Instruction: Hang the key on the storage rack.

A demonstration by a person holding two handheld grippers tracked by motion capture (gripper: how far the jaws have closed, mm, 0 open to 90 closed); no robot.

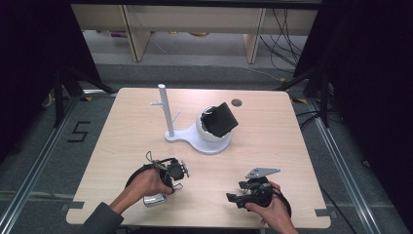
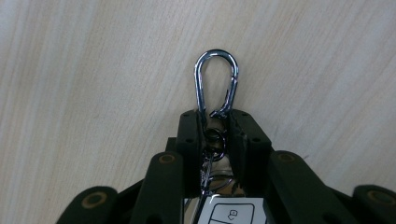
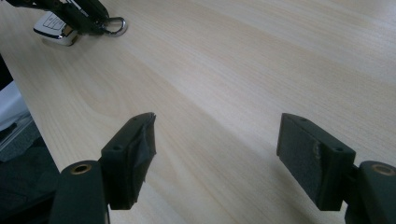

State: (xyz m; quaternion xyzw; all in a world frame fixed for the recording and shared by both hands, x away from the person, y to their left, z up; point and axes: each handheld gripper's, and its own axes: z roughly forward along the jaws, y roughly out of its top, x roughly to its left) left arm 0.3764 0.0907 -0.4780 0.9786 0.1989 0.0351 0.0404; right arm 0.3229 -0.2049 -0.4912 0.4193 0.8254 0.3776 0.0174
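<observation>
— Looking down from the high view, what have you got?

— A wooden table (image 1: 272, 126) with a white stand (image 1: 168, 114) and a white base carrying a black block (image 1: 220, 119) near its middle. The left gripper (image 1: 171, 179) sits at the near left edge, over a silver key fob (image 1: 155, 199). The right gripper (image 1: 243, 191) rests near the right edge, well apart from it.

— And the left gripper view?

— Its 2 jaws are clenched on the lower end of a silver carabiner (image 2: 217, 84), whose loop lies flat on the table beyond the tips. A small ring (image 2: 215, 140) hangs between the jaws, and the key fob (image 2: 231, 212) lies below.

— The right gripper view?

— The 2 jaws stand wide and released, only bare tabletop between them. Far off at top left lie the key fob (image 3: 55, 28) and the carabiner (image 3: 116, 25), with the left gripper (image 3: 91, 16) on it.
</observation>
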